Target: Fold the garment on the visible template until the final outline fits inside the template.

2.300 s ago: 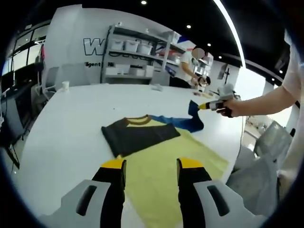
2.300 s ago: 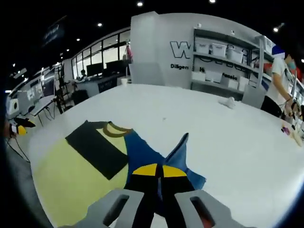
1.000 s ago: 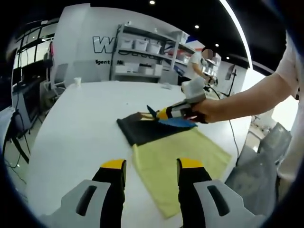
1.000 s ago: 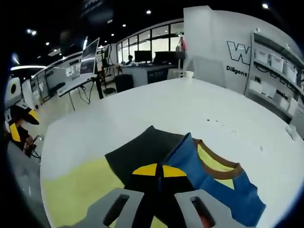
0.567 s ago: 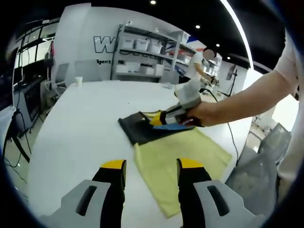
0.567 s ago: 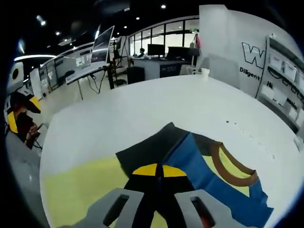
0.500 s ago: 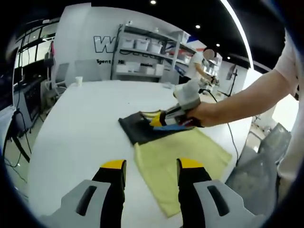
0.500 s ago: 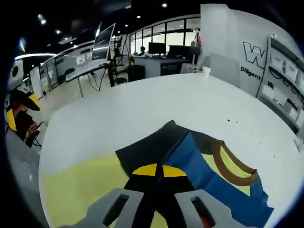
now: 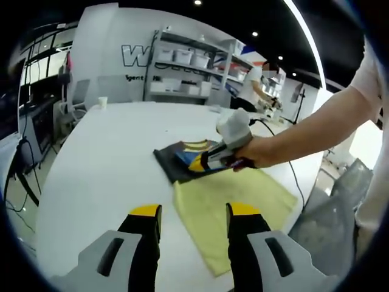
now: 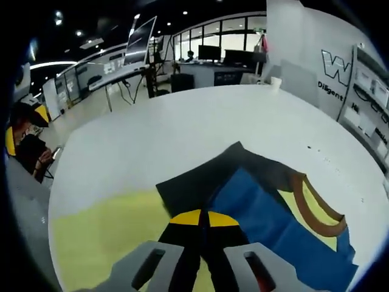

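At frame centre, the right gripper [image 10: 203, 220] is clamped on the blue sleeve [image 10: 255, 210] of the T-shirt [image 9: 182, 159] on the white table [image 9: 103, 164]. Bottom centre, the left gripper [image 9: 189, 213] hovers open, empty, above the yellow template [image 9: 228, 204].

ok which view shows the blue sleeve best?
Right gripper view: the blue sleeve spreads large over the dark fold, just ahead of the shut right gripper. In the left gripper view the sleeve is a small sliver, partly hidden by that gripper.

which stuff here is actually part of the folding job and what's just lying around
Part of the job:
garment
yellow template
right gripper, shut on the blue sleeve
left gripper, open

Lying about:
paper cup
shelf bins
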